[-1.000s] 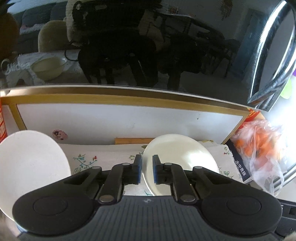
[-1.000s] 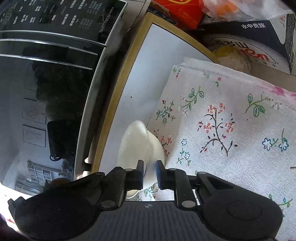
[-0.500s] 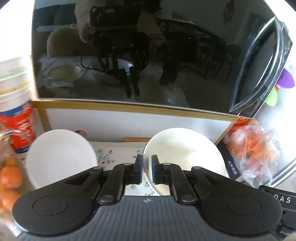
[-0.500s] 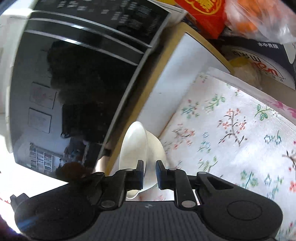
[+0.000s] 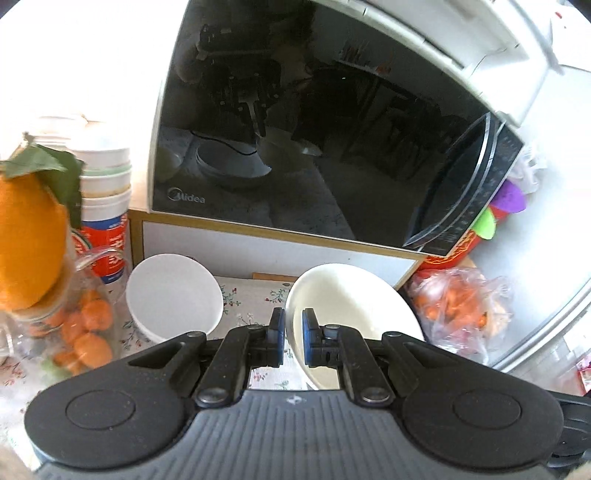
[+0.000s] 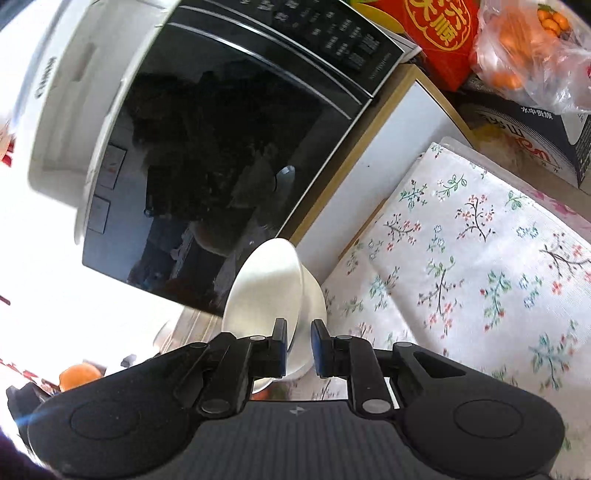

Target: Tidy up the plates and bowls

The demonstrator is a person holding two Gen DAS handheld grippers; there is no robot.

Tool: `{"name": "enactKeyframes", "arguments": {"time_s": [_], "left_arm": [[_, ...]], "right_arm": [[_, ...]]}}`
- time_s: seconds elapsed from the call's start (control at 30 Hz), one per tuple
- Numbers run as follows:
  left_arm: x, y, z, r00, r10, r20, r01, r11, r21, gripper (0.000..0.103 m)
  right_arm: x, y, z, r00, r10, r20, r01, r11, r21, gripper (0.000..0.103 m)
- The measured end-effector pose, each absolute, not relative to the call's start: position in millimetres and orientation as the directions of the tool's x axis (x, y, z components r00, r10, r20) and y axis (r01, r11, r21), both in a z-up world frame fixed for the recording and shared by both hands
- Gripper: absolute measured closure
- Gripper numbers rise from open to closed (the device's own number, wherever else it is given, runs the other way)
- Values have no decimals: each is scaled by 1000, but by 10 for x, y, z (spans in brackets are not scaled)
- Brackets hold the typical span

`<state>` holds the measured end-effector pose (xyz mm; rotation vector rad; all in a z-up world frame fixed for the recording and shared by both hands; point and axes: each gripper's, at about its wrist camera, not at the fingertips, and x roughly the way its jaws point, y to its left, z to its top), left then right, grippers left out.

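My left gripper (image 5: 293, 326) is shut on the rim of a cream bowl (image 5: 354, 314) and holds it above the floral cloth (image 5: 251, 299). A white bowl (image 5: 173, 295) hangs to its left in the same view. In the right wrist view my right gripper (image 6: 298, 339) is shut on the rim of that white bowl (image 6: 269, 291), held tilted on edge above the floral cloth (image 6: 480, 266), in front of the microwave (image 6: 229, 147).
A black-fronted microwave (image 5: 314, 129) stands on a white shelf behind. A glass jar of oranges (image 5: 70, 325) and stacked cups (image 5: 105, 206) are at left. A bag of oranges (image 5: 458, 306) and a red box (image 6: 439, 33) are at right.
Both grippers have risen and pulled back with their bowls; the microwave now shows whole, and the jar of oranges has come into the left view.
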<state>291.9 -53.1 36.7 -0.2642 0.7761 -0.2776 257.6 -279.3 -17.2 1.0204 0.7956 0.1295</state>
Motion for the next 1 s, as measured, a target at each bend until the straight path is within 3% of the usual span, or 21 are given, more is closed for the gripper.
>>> {"name": "enactKeyframes", "arguments": {"time_s": [0.43,1.0], "left_arm": [[2361,-121,381,633,-381,-674,92,902,-423,95],[1805,431,55,649,-370,-665,31,886,-462,95]], "right_arm": [[2063,-2546,23,654,492,-575,266,561,784,89],[1725,-2059,-175,539,555,-633,231,626,745,87]]}}
